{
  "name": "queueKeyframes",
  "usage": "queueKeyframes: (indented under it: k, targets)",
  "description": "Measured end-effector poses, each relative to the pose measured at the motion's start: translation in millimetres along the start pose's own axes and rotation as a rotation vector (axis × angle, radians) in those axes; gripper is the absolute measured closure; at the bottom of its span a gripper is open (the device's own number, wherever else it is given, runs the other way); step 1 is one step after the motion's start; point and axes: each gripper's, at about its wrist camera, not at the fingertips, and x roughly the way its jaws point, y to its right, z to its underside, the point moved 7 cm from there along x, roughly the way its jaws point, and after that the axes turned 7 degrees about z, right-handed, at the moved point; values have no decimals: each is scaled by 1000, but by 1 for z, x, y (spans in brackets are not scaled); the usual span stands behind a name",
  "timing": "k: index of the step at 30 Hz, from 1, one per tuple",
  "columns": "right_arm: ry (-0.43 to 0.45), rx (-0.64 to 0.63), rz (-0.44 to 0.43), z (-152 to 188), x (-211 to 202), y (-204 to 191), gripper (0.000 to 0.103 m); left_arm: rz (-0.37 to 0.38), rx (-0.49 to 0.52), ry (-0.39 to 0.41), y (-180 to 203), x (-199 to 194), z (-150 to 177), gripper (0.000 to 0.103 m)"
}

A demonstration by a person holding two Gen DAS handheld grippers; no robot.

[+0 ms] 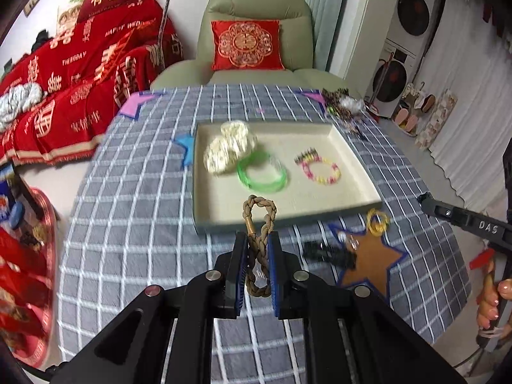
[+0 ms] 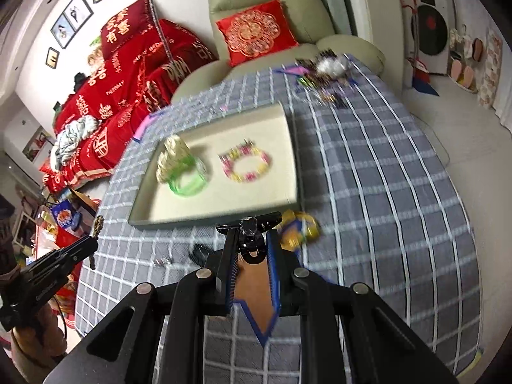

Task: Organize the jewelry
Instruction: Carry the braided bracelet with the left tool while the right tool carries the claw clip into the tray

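Braided cord bracelet (image 1: 260, 243), tan w/ a small brass ferrule, sits pinched between the blue pads of the left gripper (image 1: 258, 249); its upper loop sticks up past the fingertips, lower loop hangs between the fingers. L gripper hovers over the grey checked tablecloth (image 1: 134, 211), just short of the near wall of the cream tray (image 1: 352, 156).

Inside the tray: white beaded pieces (image 1: 228, 150) at the left, a green bangle (image 1: 261, 172) touching them, and a pink/yellow bead bracelet (image 1: 321, 169) to the right, apart from the bangle.

Right gripper (image 2: 252, 246) is clamped on a black hair clip (image 2: 249, 224) w/ a clear stone on top; the clip's bar lies crosswise just beyond the fingertips. It hangs above a brown star mat w/ blue edge (image 2: 256, 284), near the tray's front right corner. From the left wrist view only the tip of the R tool shows at the right edge.

Still on the cloth outside the tray: yellow rings (image 1: 377, 222) at the star mat's far point, a dark blurred item (image 1: 329, 254) on the mat's left side, and a tangled pile of mixed jewelry (image 1: 344, 108) at the far right table corner. Motion blur hides finer detail of that pile.

Behind the table: green armchair (image 1: 256, 6) w/ red cushion (image 1: 248, 44).
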Motion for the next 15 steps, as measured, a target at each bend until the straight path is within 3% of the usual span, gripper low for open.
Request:
queueKeyframes:
  k: [6,15]
  targets:
    - [31,-63,-3,-45,9,-21,84,-16,33,5,-2,17,-34,82]
    - [29,-73,-22,-96,43,-33,84,6,28,-59,-5,75,-64,82]
